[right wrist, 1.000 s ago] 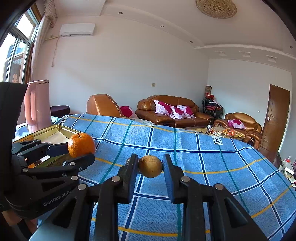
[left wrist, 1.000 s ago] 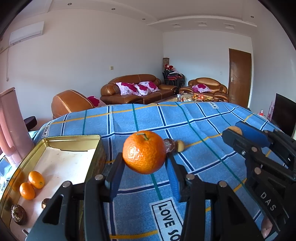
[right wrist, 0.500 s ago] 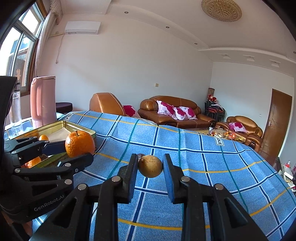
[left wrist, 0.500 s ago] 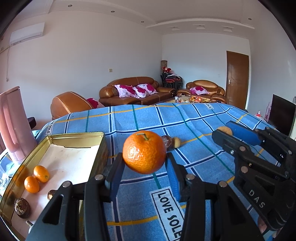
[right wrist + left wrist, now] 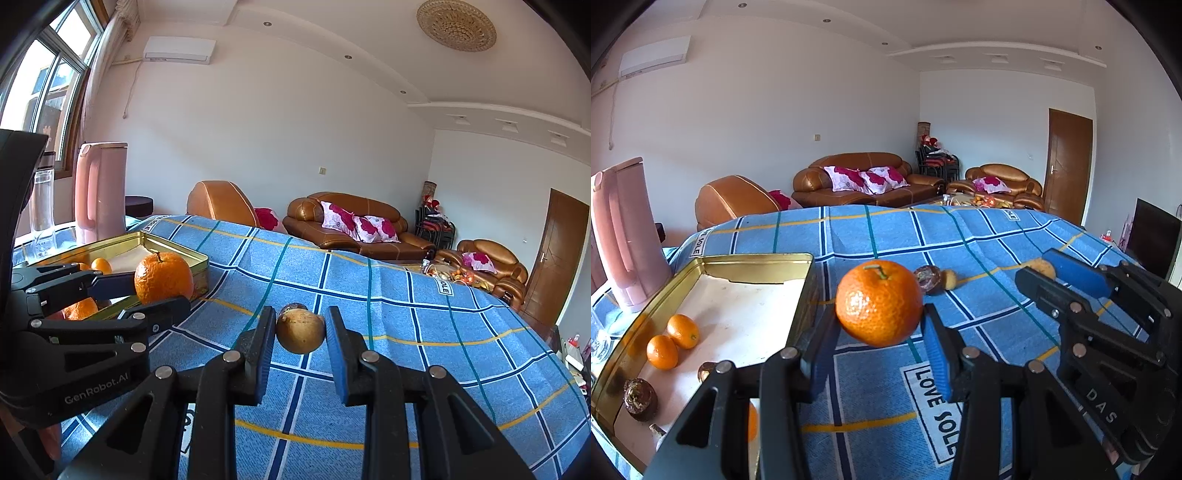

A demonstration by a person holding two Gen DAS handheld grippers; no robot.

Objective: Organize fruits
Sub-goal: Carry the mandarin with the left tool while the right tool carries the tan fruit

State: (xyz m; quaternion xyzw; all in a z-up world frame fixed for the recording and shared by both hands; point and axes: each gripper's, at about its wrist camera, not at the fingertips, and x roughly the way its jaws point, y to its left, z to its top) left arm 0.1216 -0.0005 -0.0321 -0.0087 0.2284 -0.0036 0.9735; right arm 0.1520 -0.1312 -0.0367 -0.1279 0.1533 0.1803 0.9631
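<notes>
- More of the gold tin [image 5: 753, 260] is seen now than a second ago, as both tools have been carried toward it.
- A big orange [image 5: 879, 302] is held in the left tool [image 5: 879, 332].
- A small yellow-brown fruit [image 5: 300, 332] is held in the right tool [image 5: 300, 334].
- Two little oranges [image 5: 672, 341] and some dark fruits are already in the tin.
- Two more fruits [image 5: 934, 279], maybe, are left on the blue cloth [image 5: 960, 240].

Two grippers [image 5: 879, 332], one large orange [image 5: 879, 308], two small oranges [image 5: 683, 331], one gold tray [image 5: 757, 258], one pink jug [image 5: 622, 236].

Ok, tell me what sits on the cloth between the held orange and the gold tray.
Nothing: in the left wrist view only bare blue checked cloth lies between the orange in the left tool and the gold tray.
</notes>
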